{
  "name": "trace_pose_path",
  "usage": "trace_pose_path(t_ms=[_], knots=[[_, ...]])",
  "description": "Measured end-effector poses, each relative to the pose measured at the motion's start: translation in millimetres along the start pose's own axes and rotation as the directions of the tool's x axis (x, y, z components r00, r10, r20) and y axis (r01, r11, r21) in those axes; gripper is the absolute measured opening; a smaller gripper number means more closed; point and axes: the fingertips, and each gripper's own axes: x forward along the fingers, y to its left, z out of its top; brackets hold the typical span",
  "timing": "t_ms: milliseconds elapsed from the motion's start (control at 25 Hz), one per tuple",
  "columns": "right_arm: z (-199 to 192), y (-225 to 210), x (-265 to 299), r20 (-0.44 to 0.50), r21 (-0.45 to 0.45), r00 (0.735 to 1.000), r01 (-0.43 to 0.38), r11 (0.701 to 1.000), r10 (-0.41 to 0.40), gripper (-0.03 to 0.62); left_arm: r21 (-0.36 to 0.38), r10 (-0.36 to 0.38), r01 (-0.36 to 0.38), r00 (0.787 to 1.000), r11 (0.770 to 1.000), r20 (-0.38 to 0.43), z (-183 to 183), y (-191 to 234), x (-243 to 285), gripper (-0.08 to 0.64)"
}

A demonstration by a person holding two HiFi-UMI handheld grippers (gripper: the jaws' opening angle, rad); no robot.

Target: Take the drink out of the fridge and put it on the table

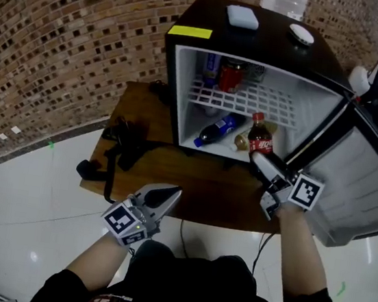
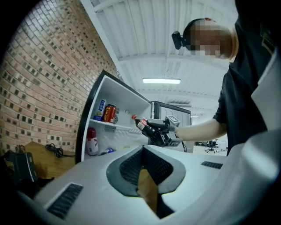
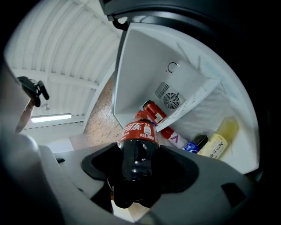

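Head view: the small black fridge [image 1: 180, 90] stands open on the wooden table [image 1: 205, 187] in the upper middle of the frame, its door [image 1: 367, 184] swung out to the right. Inside, a wire shelf [image 1: 251, 100] splits it into two compartments. In the upper one a red can [image 1: 231, 75] and a blue can [image 1: 212, 65] stand side by side at the left. In the lower one a blue bottle [image 1: 217, 130] lies on its side, with a yellowish bottle [image 1: 241, 143] just to its right.

The cola bottle [image 1: 260, 137], with a red cap and red label, is at the front of the lower compartment, right of those two. The right gripper [image 1: 262, 160] reaches in from the lower right and has it by the dark lower body. In the right gripper view the jaws stand fairly wide, both pads pressed on the bottle, whose neck points away into the fridge.

The left gripper [image 1: 168, 194] hangs at the lower centre-left, over the table's near edge and well apart from the bottle. Its jaws are together with nothing between them.
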Motion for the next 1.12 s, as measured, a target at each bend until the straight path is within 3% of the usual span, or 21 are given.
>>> trace_pose_path(t_ms=[120,240,280,400,520,560,600,680,800,880,920,1040,1120], knots=[[-27,11,-11,-0.029,-0.099,0.997,-0.076,0.992,0.074,0.319,-0.090,-0.039,0.041,0.999,0.995,0.027,4,4,29,0.002],[-60,11,-21,-0.093,-0.178,0.992,-0.104,0.979,0.088,0.319,-0.202,-0.120,0.127,0.992,0.971,0.048,4,2,60,0.004],[-72,11,-24,-0.115,-0.202,0.989,-0.118,0.972,0.096,0.319,-0.246,-0.156,0.164,0.986,0.955,0.052,3,-1,70,0.086],[-105,12,-30,-0.181,-0.271,0.976,-0.164,0.949,0.117,0.319,-0.362,-0.248,0.246,0.968,0.899,0.043,-11,-12,97,0.197],[-129,5,-32,-0.217,-0.320,0.969,-0.186,0.929,0.119,0.319,-0.439,-0.309,0.308,0.948,0.844,0.072,-26,-23,111,0.205],[-133,0,-34,-0.216,-0.332,0.970,-0.181,0.926,0.112,0.321,-0.449,-0.316,0.318,0.945,0.835,0.083,-30,-26,113,0.172],[-136,-6,-35,-0.219,-0.351,0.971,-0.174,0.920,0.100,0.321,-0.443,-0.315,0.317,0.946,0.838,0.081,-34,-28,115,0.129],[-144,-18,-38,-0.242,-0.410,0.968,-0.165,0.897,0.068,0.321,-0.390,-0.310,0.298,0.950,0.871,0.033,-44,-31,120,0.130],[-167,-34,-43,-0.336,-0.534,0.942,-0.182,0.826,-0.009,0.319,-0.298,-0.325,0.304,0.945,0.905,-0.024,-53,-41,125,0.129],[-197,-42,-43,-0.432,-0.607,0.899,-0.234,0.759,-0.068,0.318,-0.249,-0.369,0.346,0.928,0.905,-0.051,-59,-58,132,0.048],[-210,-45,-43,-0.461,-0.629,0.883,-0.256,0.734,-0.087,0.318,-0.214,-0.395,0.370,0.914,0.904,-0.088,-66,-69,136,0.046],[-229,-52,-41,-0.476,-0.686,0.868,-0.266,0.677,-0.141,0.314,-0.145,-0.428,0.405,0.883,0.902,-0.193,-88,-93,142,0.054],[-231,-59,-41,-0.481,-0.712,0.858,-0.262,0.651,-0.181,0.313,-0.149,-0.416,0.392,0.888,0.908,-0.197,-93,-90,140,0.054]])
